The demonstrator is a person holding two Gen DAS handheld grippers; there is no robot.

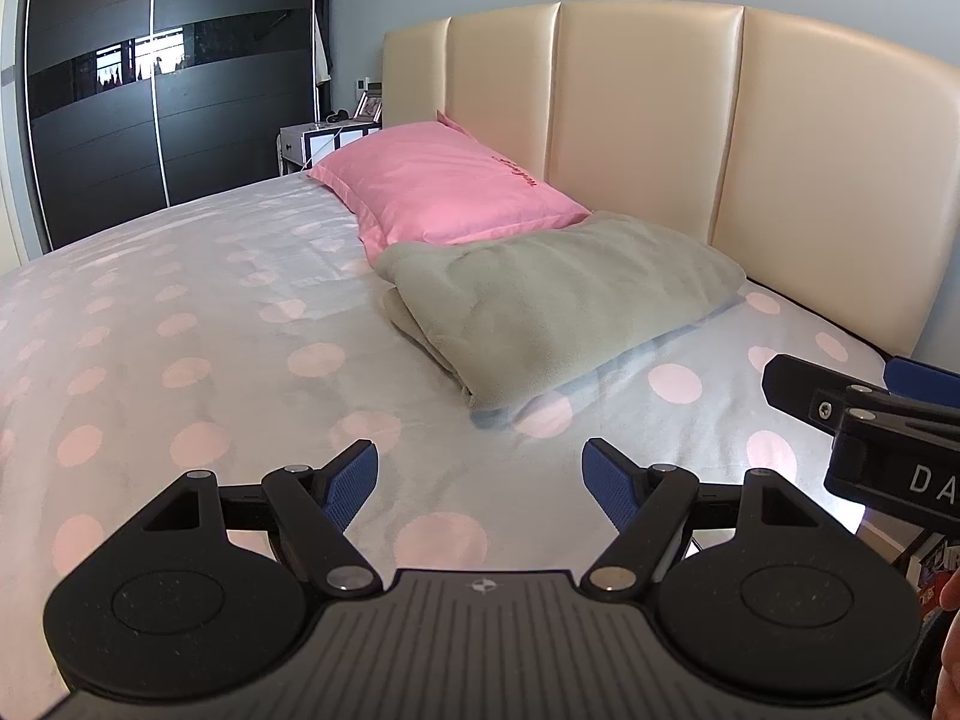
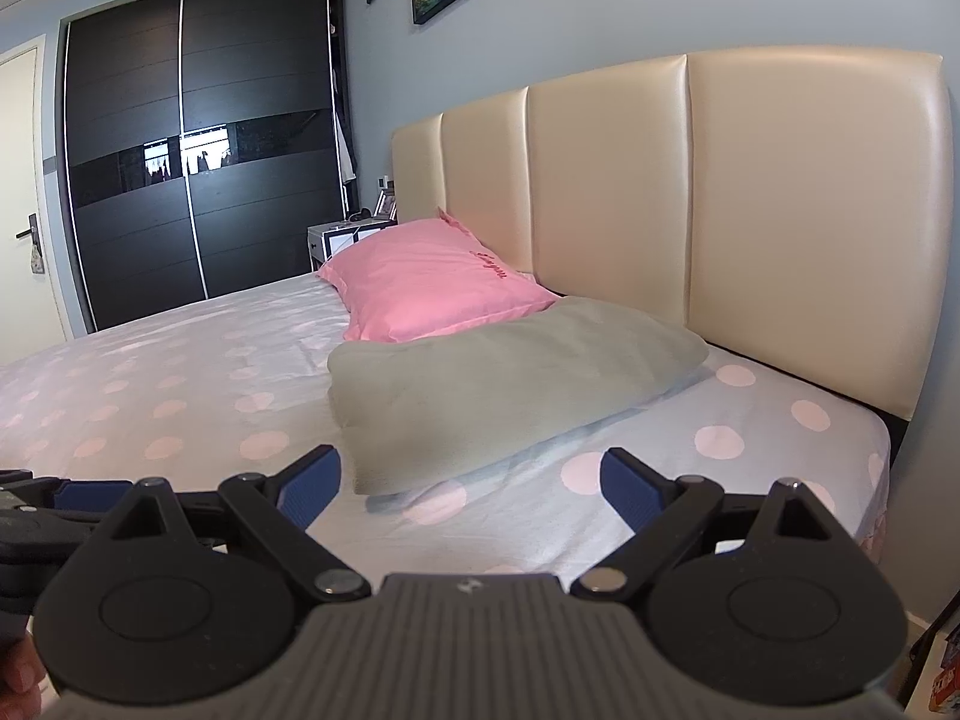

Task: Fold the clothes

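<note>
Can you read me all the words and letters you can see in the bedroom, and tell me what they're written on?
"DA" in white letters on the black body of the right gripper, seen from the left wrist view; the rest is cut off by the picture's edge.
Red cursive stitching on the pink pillow: too small and blurred to read.
A small emblem on the left gripper: a symbol, no letters.
Colourful boxes by the bed: print too blurred to read.
</note>
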